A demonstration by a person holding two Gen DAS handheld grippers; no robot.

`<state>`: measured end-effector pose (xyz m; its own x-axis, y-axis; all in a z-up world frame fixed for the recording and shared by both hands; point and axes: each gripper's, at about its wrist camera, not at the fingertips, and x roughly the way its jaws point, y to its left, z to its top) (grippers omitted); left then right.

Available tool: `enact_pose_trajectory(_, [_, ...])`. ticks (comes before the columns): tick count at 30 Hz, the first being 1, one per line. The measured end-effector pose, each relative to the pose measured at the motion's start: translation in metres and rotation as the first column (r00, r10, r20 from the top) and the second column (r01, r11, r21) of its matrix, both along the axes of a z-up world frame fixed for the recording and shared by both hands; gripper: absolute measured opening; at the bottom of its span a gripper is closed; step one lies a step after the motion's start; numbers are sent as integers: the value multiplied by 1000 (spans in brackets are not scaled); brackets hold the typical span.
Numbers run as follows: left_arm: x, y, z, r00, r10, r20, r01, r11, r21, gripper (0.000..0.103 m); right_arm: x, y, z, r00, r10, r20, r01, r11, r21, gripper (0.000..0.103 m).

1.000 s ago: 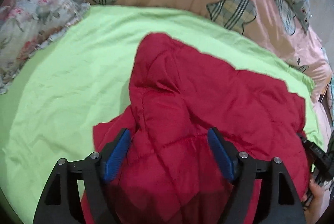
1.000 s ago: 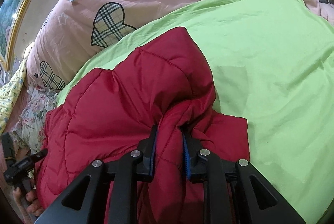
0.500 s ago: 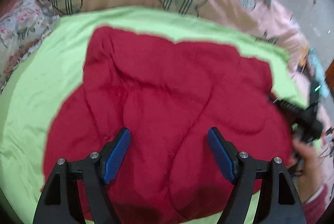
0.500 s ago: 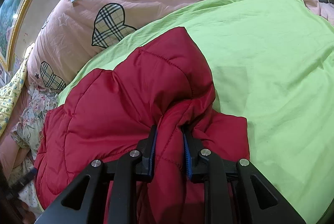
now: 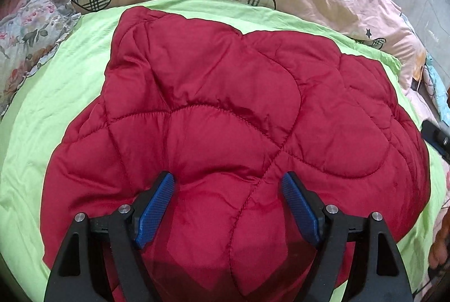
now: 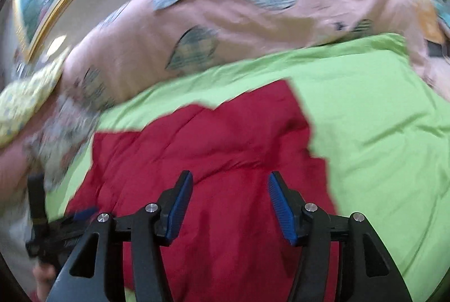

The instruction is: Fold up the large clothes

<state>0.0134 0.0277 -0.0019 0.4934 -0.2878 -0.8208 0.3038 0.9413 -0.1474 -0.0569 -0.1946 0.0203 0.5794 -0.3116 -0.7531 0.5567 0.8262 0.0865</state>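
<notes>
Green sheet [image 5: 56,93] covers the bed, red quilted jacket [image 5: 225,105] spread flat right under both tools. Left gripper [image 5: 227,206] sits wide open, gripping nothing; right gripper's [image 6: 230,206] jaws are opening, also empty above the jacket.

Left wrist view sharp, evenly lit, soft diffuse light, saturated colour. Dark shadow on red jacket [image 5: 225,133] at 6 o'clock, under gripper. Right wrist view heavily motion-blurred, worst from 9 to 1 o'clock. Strong fisheye bending and black vignette at corners in both.
</notes>
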Motion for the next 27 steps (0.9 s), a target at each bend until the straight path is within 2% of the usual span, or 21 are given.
enact_pose_trajectory(2, [1, 1, 0, 1000, 0, -3, 0, 1000, -7, 80, 7, 6, -10, 999, 23, -48, -23, 1000, 1, 57])
enact_pose_trajectory(4, [2, 3, 0, 1000, -1, -9, 1, 1000, -13, 80, 16, 8, -31, 989, 26, -146, -27, 1000, -7, 57])
enact_pose_trajectory(6, [-1, 6, 6, 1000, 5, -5, -5, 1000, -22, 80, 15, 4, -43, 985, 23, -171, -24, 1000, -5, 57])
enact_pose_trajectory(12, [-12, 31, 26, 998, 55, 42, -53, 997, -55, 75, 14, 1, -51, 985, 1, -175, -2, 1000, -5, 57])
enact_pose_trajectory(15, [-6, 46, 19, 994, 107, 17, -106, 994, -41, 75, 12, 1, -51, 986, -5, -168, 5, 1000, -4, 58])
enact_pose_trajectory(18, [2, 54, 6, 994, 102, -28, -103, 992, -66, 77, 11, 4, -52, 986, -4, -164, 2, 1000, -13, 58])
enact_pose_trajectory(23, [3, 44, 0, 996, 93, -4, -93, 996, -13, 77, 9, 5, -55, 988, -6, -152, 2, 1000, -23, 58])
enact_pose_trajectory(27, [2, 44, -2, 995, 97, -4, -98, 995, -19, 78, 8, 6, -55, 990, -3, -144, -1, 1000, -27, 58])
